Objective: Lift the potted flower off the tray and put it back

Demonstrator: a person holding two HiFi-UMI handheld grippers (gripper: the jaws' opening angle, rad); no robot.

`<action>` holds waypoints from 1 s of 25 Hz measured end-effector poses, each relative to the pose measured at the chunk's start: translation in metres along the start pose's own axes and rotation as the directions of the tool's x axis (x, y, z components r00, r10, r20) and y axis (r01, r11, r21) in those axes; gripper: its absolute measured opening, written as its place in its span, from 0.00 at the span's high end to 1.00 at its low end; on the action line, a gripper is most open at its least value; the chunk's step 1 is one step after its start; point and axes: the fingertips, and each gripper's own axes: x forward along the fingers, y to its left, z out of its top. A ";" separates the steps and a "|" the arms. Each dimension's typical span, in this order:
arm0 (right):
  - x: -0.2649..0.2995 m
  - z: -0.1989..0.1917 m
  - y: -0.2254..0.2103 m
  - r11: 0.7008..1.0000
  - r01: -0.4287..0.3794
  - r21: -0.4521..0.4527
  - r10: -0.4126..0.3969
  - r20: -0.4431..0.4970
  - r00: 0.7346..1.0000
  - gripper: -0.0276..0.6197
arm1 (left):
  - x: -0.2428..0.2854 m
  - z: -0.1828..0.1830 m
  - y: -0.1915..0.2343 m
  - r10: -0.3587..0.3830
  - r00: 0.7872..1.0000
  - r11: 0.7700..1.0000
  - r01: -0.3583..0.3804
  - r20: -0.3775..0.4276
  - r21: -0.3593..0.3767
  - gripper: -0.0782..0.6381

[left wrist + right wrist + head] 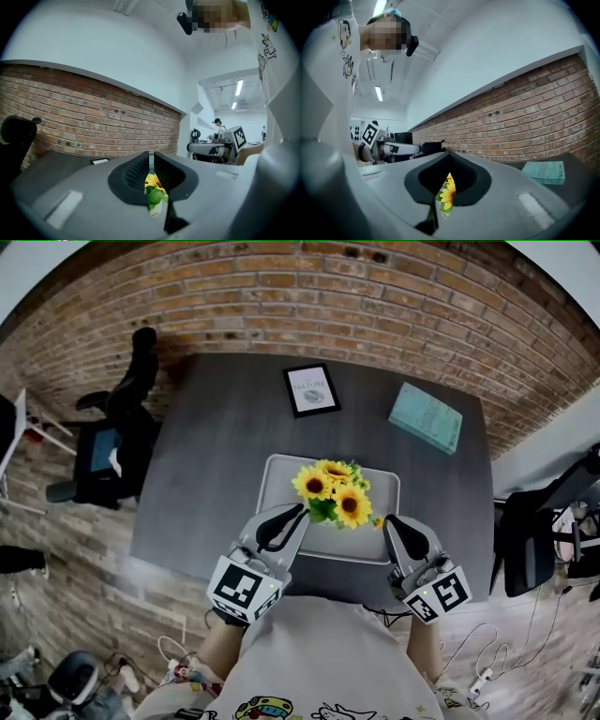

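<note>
Potted flower (335,495) is sitting on the tray (281,474) near the table's (216,446) front edge. We are holding the left gripper (298,513) and right gripper (392,522) beside it, jaws together, empty. We are guessing the lift is either pending or finished.

Framed picture (311,390) and teal book (426,416) on grey table (216,456)

The head camera looks steeply down on the table (216,456). Left claw (298,513) and right claw (390,522) cameras look level toward twelve o'clock, sharing the sunflowers (151,182).
</note>
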 end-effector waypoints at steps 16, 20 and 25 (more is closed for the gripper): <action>0.008 -0.010 -0.006 0.997 0.040 -0.063 -0.042 -0.032 0.999 0.95 | -0.009 -0.015 0.010 0.063 0.998 0.998 -0.063 -0.016 -0.002 0.88; 0.010 -0.012 -0.005 0.997 0.039 -0.063 -0.042 -0.042 0.998 0.96 | -0.011 -0.015 0.013 0.074 0.997 0.997 -0.074 -0.025 0.000 0.88; 0.010 -0.011 -0.008 0.997 0.044 -0.063 -0.047 -0.044 0.998 0.95 | -0.009 -0.014 0.016 0.087 0.996 0.996 -0.087 -0.020 0.004 0.88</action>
